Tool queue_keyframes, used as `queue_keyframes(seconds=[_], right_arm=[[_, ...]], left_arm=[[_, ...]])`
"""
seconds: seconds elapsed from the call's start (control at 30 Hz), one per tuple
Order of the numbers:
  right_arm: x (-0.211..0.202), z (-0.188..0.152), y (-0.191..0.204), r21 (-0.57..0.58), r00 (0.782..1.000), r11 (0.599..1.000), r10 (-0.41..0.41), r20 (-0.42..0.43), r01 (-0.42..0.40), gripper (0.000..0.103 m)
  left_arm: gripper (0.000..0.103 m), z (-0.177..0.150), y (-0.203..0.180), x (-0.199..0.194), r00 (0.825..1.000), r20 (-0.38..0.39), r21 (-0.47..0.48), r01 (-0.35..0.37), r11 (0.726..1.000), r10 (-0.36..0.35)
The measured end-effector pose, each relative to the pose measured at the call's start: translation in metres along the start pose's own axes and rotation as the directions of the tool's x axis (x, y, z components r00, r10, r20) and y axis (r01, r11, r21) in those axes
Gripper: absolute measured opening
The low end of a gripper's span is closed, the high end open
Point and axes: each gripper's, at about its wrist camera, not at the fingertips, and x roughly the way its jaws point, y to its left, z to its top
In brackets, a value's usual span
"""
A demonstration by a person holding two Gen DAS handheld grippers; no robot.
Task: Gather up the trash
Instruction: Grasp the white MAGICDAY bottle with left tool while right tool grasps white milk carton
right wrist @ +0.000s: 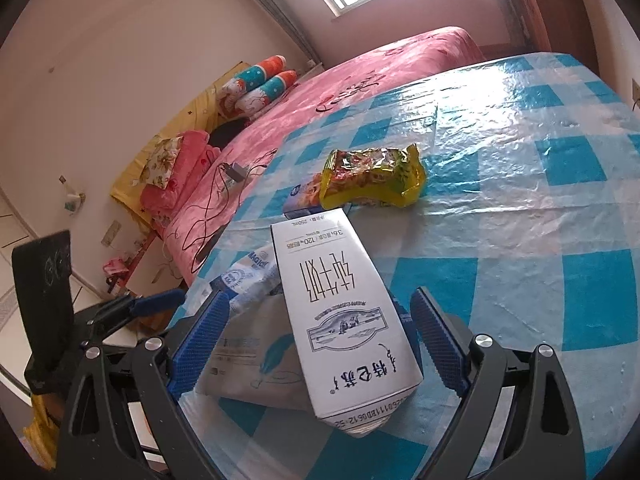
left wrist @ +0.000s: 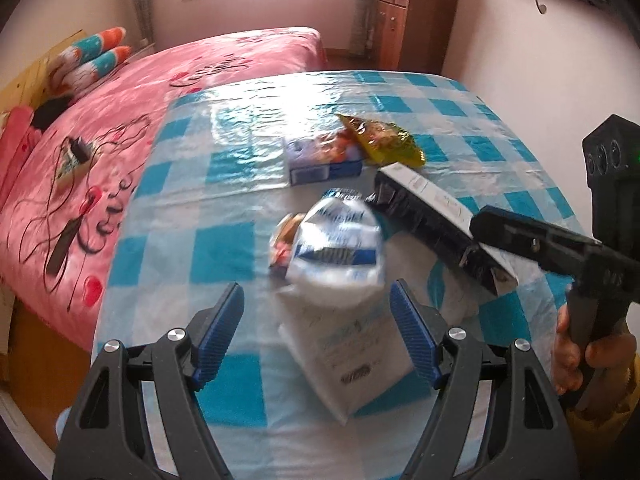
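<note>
Right tongs [right wrist: 320, 344] spread wide around the milk carton [right wrist: 340, 312], not yet pinching. Left tongs [left wrist: 316, 332] gape over a crumpled white bag [left wrist: 340, 252] on the worktop [left wrist: 224, 248]. Risk: the carton's slick sides could squirt free on closing.

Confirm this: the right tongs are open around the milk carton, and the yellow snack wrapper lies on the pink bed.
Not quite. The right tongs are open around the milk carton, but the yellow snack wrapper lies on the checked tablecloth, not the pink bed. The right wrist view shows it.
</note>
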Motion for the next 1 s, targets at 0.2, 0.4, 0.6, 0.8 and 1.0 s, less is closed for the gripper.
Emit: queue_keyframes(seconds=[0.2, 0.4, 0.6, 0.8, 1.0], right_arm=[[0.006, 0.004, -0.002, 0.004, 1.000, 1.000, 0.007, -0.014, -0.007, 0.091], [0.009, 0.007, -0.005, 0.007, 1.000, 1.000, 0.015, -0.016, -0.015, 0.091], [0.011, 0.008, -0.008, 0.016, 1.000, 1.000, 0.021, -0.022, -0.020, 0.091], [0.013, 0.009, -0.006, 0.004, 0.999, 1.000, 0.020, -0.032, -0.020, 0.091], [0.016, 0.008, 0.000, -0.013, 0.999, 1.000, 0.010, -0.045, -0.011, 0.091]], left_arm=[[0.076, 0.016, -0.003, 0.020, 1.000, -0.024, 0.013, 0.017, 1.000, -0.017], [0.076, 0.025, -0.004, 0.033, 0.999, -0.039, 0.028, 0.014, 0.999, -0.013], [0.076, 0.028, -0.006, 0.043, 0.998, -0.055, 0.040, 0.019, 0.999, -0.017], [0.076, 0.030, -0.003, 0.047, 0.999, -0.046, 0.016, 0.015, 1.000, -0.015], [0.067, 0.028, 0.002, 0.049, 0.999, -0.042, -0.026, 0.026, 0.999, -0.027]])
